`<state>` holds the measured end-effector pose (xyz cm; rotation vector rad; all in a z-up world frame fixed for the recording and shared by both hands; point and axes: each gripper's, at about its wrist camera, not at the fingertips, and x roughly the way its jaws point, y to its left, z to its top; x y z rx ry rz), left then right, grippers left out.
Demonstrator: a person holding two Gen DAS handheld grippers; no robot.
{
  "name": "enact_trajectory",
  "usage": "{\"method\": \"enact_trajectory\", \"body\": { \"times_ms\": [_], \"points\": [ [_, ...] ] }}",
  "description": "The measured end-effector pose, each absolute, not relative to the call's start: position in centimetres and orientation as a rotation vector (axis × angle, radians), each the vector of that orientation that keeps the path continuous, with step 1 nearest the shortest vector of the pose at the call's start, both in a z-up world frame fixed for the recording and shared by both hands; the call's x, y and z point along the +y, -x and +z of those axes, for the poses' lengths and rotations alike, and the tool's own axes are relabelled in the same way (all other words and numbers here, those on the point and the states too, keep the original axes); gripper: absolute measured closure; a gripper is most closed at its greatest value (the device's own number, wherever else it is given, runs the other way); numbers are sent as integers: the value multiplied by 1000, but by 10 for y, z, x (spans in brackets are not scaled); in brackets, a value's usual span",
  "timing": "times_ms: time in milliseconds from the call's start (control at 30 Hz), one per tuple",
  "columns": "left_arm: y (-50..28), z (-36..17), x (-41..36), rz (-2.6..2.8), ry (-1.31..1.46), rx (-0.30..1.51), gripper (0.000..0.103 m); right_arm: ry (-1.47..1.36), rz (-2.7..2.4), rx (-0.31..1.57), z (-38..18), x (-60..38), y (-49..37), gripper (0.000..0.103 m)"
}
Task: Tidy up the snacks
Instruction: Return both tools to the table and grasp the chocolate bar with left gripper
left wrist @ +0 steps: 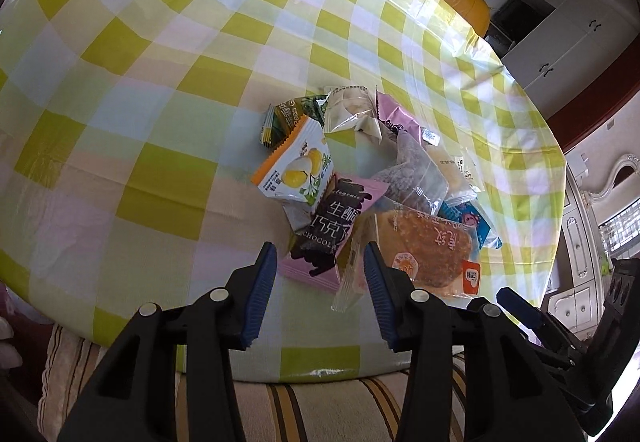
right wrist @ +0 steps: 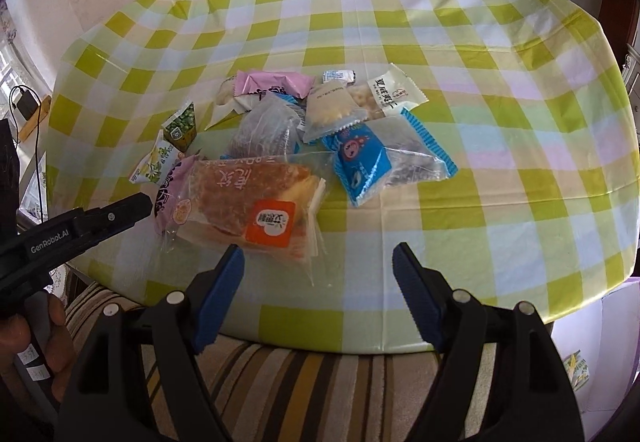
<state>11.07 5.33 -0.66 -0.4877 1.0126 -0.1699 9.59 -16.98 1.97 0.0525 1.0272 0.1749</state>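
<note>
Approach step, nothing gripped. Left gripper (left wrist: 320, 262) jaws apart and empty, over the pink chocolate pack (left wrist: 328, 238) at the near edge of the snack pile (right wrist: 304, 145) on the checked tablecloth (right wrist: 500, 121). Right gripper (right wrist: 318, 266) jaws wide, empty, short of the clear bread pack (right wrist: 256, 201). Next, I'd guess: lower, straddle one wrapper, close without snagging neighbours.

We see soft daylight wash the checked tablecloth (left wrist: 160, 41), with pale glare along its glossy creases and on the clear snack wrappers (right wrist: 256, 197). Fisheye bending curves every edge into dark corners; shadows stay faint, focus mostly sharp.
</note>
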Motion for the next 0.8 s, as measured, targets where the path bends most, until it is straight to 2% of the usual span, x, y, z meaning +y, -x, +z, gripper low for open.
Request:
{"method": "enact_trajectory", "body": {
  "times_ms": [400,567,600,800],
  "points": [
    [-138,-25,51,-242,496,1038,59,-127,204,1079,6,-143,-135,24],
    [-144,-32,52,-287,525,1048,72,-122,210,1082,1,-133,-144,17],
    [-144,-32,51,-293,528,1049,77,-124,209,1084,0,-132,-146,16],
    [-139,-30,55,-273,543,1022,83,-148,214,1108,-8,-131,-154,10]
  ]
}}
